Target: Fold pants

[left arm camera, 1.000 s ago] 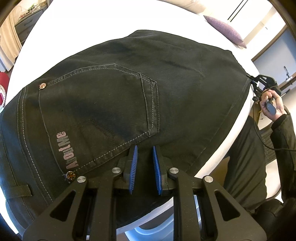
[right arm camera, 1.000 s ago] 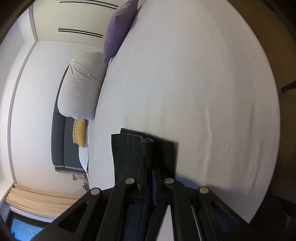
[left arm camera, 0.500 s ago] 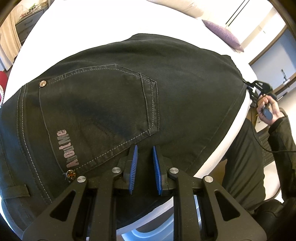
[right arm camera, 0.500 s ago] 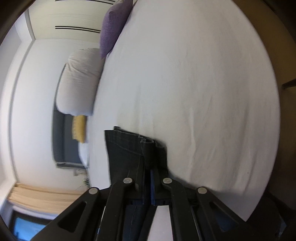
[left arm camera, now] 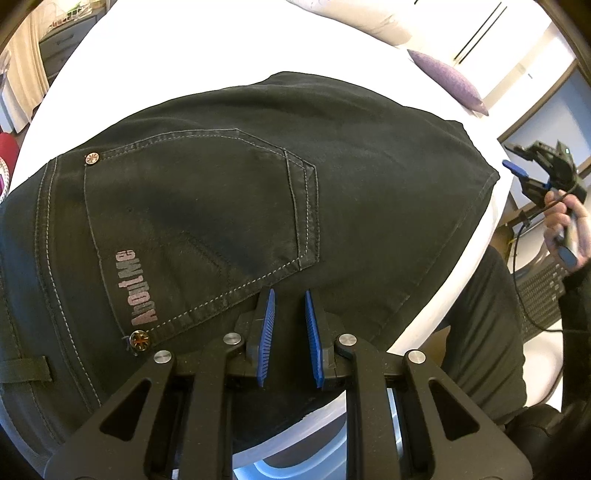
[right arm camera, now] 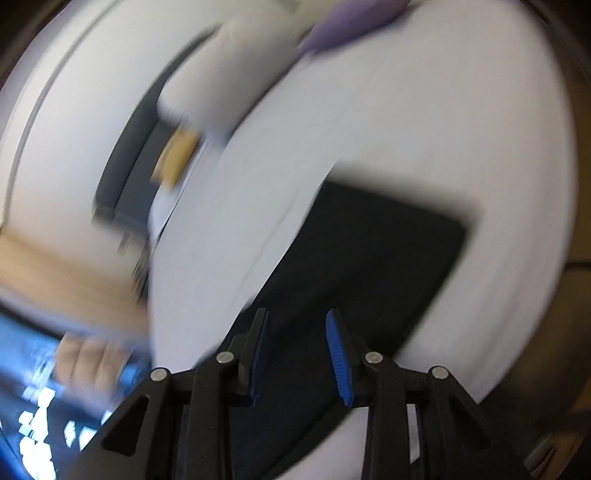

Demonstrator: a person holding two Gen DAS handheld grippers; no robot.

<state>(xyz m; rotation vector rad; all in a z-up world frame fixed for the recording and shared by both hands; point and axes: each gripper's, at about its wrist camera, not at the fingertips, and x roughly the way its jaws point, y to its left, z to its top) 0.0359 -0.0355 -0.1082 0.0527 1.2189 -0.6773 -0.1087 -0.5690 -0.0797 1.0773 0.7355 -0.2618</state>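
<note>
Black jeans (left arm camera: 229, 206) lie folded on the white bed (left arm camera: 184, 48), back pocket with "AboutMe" lettering facing up. My left gripper (left arm camera: 289, 295) is open and empty, just above the jeans below the pocket's corner. My right gripper (right arm camera: 297, 317) is open and empty, hovering over the folded leg end of the jeans (right arm camera: 373, 258); this view is motion-blurred. The right gripper also shows in the left wrist view (left arm camera: 532, 173), held in a hand off the bed's right edge.
A purple cushion (left arm camera: 448, 79) and a white pillow (left arm camera: 354, 18) lie at the head of the bed. A grey headboard (right arm camera: 125, 162) stands behind. The person's dark trousers (left arm camera: 480, 332) are beside the bed's near edge. A dresser (left arm camera: 62, 48) stands at far left.
My right gripper has let go of the jeans' leg end, opened, and pulled back from the bed, swinging fast. My left gripper stays open over the pocket, drawn back slightly.
</note>
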